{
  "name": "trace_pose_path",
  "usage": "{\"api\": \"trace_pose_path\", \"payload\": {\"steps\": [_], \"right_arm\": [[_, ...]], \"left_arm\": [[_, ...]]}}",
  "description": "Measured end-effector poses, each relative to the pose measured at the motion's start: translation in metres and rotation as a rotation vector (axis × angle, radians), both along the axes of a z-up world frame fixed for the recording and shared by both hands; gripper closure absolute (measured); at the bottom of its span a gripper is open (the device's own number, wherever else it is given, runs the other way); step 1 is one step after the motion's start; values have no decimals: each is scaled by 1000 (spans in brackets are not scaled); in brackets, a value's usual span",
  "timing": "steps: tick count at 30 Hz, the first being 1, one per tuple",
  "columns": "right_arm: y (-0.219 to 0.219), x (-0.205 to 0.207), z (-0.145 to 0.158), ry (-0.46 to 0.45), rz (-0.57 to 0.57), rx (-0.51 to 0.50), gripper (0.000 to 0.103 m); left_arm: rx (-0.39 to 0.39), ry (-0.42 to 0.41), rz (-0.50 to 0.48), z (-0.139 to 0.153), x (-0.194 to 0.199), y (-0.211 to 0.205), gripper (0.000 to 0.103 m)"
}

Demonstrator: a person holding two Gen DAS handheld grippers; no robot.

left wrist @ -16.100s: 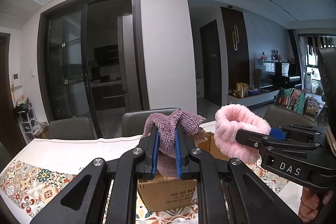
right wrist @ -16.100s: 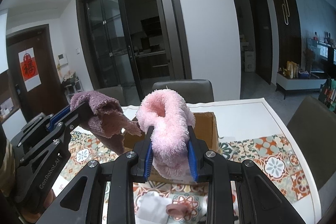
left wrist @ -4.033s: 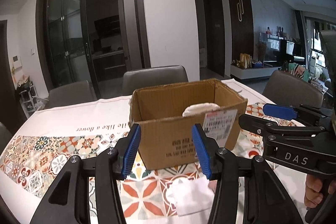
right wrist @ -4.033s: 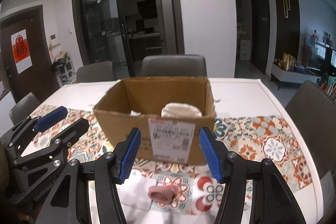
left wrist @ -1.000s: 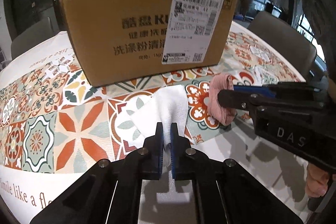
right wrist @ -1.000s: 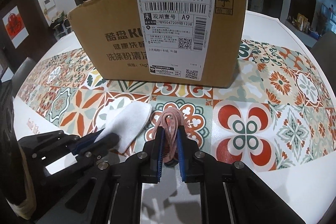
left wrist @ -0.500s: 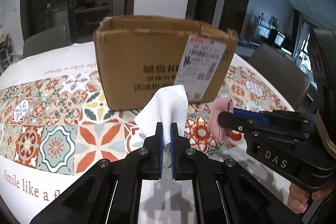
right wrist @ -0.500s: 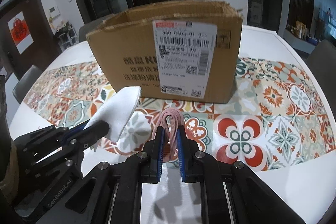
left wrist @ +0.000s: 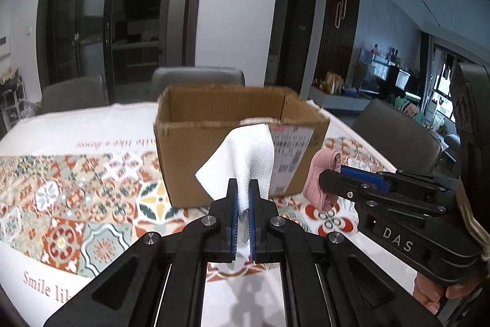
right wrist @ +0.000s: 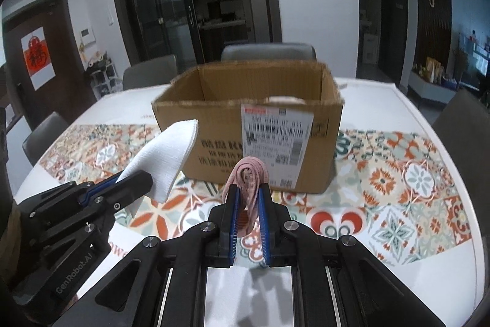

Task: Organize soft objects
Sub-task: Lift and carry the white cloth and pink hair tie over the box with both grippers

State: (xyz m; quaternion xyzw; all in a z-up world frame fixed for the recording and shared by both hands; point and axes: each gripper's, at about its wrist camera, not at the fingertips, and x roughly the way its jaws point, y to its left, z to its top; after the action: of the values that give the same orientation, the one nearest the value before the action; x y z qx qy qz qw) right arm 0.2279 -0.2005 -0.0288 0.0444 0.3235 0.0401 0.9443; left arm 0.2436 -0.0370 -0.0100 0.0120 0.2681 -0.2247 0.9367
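Your left claw [left wrist: 242, 192] clamps a white cloth [left wrist: 245, 155] above the tiled tabletop [right wrist: 413, 192]; your right claw [right wrist: 247, 198] pinches a folded pink cloth [right wrist: 249, 176]. Both hang just before the open cardboard box [right wrist: 214, 124].

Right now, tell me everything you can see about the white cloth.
The white cloth is a small folded piece of soft, finely textured fabric with a stitched hem along one edge. The left gripper is shut on its lower end, so it stands up from the blue pads with its free end fanning upward and one corner drooping left. It is held above the patterned table, in front of the box and below its rim, left of the pink band. Only the pads touch it.
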Motion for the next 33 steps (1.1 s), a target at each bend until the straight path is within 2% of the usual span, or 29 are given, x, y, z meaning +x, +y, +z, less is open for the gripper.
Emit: {"api": "trace_pose_path", "payload": {"steps": [10,19,25,33], "right_arm": [[3,-8,41,-131,0,-17,89],[-3,0,66,-209,-14,-15,89],[-7,10,79,-247,-20,-16,89],[-12,30,89,-282,-14,-18,89]], "left_arm": [[-3,-146,8,38,-1,3,96],[3,-226,16,59,9,-1,96],[4,-260,30,70,19,-6,96],[9,-270,49,70,34,-13,96]]}}
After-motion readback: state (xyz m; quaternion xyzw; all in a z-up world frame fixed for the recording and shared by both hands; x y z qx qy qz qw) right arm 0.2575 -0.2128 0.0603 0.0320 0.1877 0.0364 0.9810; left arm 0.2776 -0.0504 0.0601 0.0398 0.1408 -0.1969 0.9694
